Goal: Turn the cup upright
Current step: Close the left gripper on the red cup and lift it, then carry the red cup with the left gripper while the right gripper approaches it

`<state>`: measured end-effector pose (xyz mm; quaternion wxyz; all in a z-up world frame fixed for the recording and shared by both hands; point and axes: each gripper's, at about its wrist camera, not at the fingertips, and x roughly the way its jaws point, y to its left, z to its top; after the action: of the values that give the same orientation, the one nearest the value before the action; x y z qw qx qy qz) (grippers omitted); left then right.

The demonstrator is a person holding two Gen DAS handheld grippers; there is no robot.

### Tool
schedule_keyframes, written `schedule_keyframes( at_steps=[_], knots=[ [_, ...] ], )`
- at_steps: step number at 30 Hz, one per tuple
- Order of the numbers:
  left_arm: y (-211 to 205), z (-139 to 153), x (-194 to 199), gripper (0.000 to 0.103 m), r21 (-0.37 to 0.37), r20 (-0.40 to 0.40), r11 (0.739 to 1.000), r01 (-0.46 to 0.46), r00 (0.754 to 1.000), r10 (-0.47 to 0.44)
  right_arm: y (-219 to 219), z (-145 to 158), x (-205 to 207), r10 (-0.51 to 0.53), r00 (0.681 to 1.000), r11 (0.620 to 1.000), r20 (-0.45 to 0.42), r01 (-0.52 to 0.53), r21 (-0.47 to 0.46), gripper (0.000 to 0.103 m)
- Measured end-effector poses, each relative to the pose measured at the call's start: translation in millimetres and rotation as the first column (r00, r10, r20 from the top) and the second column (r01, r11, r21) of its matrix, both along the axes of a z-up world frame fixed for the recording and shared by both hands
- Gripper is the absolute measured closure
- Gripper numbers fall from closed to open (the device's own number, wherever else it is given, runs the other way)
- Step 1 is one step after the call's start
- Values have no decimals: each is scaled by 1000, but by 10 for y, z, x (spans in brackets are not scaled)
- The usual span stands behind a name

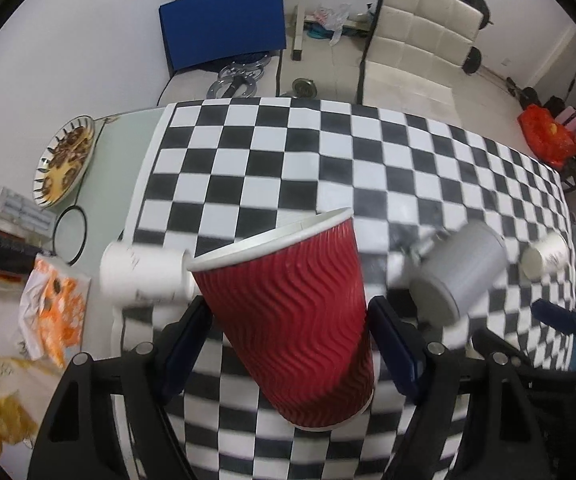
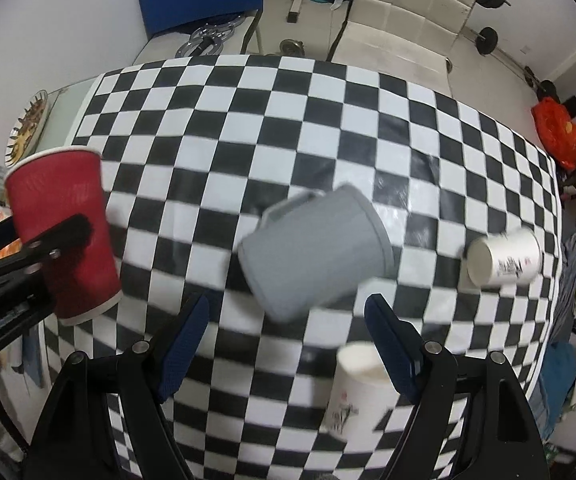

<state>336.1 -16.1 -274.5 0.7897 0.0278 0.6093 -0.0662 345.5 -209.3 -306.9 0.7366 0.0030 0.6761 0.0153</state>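
Observation:
A red ribbed paper cup (image 1: 295, 320) stands between the fingers of my left gripper (image 1: 288, 340), mouth up and tilted, over the checkered cloth; both pads lie against its sides. It also shows at the left of the right wrist view (image 2: 64, 232), where a left finger (image 2: 60, 236) crosses it. A grey mug (image 2: 311, 248) lies on its side just ahead of my right gripper (image 2: 288, 332), which is open and empty. The mug also shows in the left wrist view (image 1: 459, 272).
White paper cups lie on their sides on the checkered tablecloth (image 2: 288, 120): one at the right (image 2: 503, 260), one at the left (image 1: 144, 276). Another white cup (image 2: 359, 388) stands by my right finger. A patterned plate (image 1: 64, 160) and orange packaging (image 1: 56, 312) sit at the left. Chairs stand behind.

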Motion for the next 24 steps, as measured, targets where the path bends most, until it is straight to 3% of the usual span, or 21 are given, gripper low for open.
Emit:
schedule_keyframes(
  at_steps=[3, 8, 16, 24],
  knots=[
    [27, 153, -402, 25, -8, 2, 999, 34, 999, -34, -69, 91, -328, -29, 1000, 1000, 4, 29, 5, 21],
    [-12, 165, -943, 25, -36, -31, 996, 84, 996, -85, -234, 80, -1030, -93, 995, 996, -26, 93, -9, 21],
    [-456, -216, -1758, 25, -99, -133, 977, 189, 970, -201, -560, -198, -2191, -227, 968, 974, -108, 227, -15, 21],
    [-969, -788, -1927, 25, -113, -222, 966, 235, 941, -255, -975, -480, -2787, -327, 932, 945, -156, 324, -50, 21]
  ],
)
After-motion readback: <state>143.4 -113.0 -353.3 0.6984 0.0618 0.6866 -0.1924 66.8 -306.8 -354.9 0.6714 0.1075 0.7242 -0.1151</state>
